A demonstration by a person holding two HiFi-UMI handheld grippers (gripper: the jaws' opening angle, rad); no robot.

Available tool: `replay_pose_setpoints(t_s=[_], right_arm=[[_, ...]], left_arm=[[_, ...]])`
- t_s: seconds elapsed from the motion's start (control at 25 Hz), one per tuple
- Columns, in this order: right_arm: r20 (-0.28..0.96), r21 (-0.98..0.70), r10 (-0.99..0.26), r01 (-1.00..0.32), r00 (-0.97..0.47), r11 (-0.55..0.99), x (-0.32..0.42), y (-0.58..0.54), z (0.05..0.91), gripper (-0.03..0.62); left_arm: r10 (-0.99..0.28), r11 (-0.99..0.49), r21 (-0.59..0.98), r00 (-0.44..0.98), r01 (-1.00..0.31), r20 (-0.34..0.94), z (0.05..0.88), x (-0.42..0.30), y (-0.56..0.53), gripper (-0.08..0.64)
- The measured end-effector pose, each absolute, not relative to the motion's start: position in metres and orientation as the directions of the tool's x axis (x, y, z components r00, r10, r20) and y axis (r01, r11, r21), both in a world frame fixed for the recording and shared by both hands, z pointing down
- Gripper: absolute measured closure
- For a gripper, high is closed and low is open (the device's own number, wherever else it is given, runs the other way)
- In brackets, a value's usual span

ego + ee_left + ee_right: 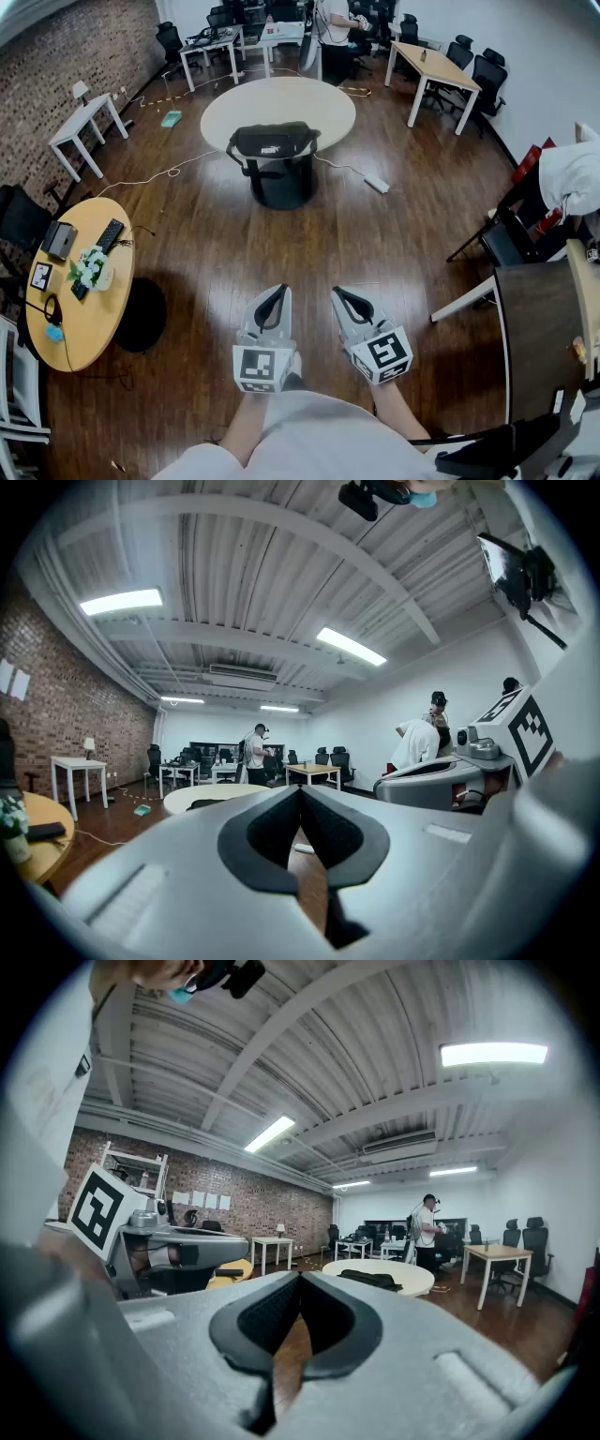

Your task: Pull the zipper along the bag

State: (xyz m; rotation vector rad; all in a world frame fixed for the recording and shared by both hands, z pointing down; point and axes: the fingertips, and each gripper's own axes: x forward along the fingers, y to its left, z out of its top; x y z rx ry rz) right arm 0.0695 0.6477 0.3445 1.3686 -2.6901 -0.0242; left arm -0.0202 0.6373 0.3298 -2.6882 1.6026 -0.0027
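both grippers hang close to the person's body, side by side over the wood floor (216,246). the left gripper (278,290) has its fingers pressed together with nothing between them. the right gripper (339,293) likewise has its fingers closed and empty. the black bag (272,142) lies on the round white table (328,101) far ahead in the middle of the room, well apart from both grippers. a round yellow table (89,314) carrying a keyboard (111,234) stands at the near left.
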Motion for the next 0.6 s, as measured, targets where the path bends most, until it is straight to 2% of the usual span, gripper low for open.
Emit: replay_pose_setpoints(t_s=[0.32, 0.6], right_arm=[[0.097, 0.075, -0.828, -0.825, -0.553, 0.56, 0.027, 0.528, 0.335, 0.6], [0.173, 0.046, -0.838, -0.845, -0.518, 0.532, 0.032, 0.459, 0.359, 0.6]], left_arm=[[-0.859, -0.511, -0.022, 0.511, -0.86, -0.015, 0.323, -0.061, 0.515, 0.541], [-0.846, -0.532, 0.013, 0.532, -0.846, 0.04, 0.348, -0.063, 0.442, 0.541]])
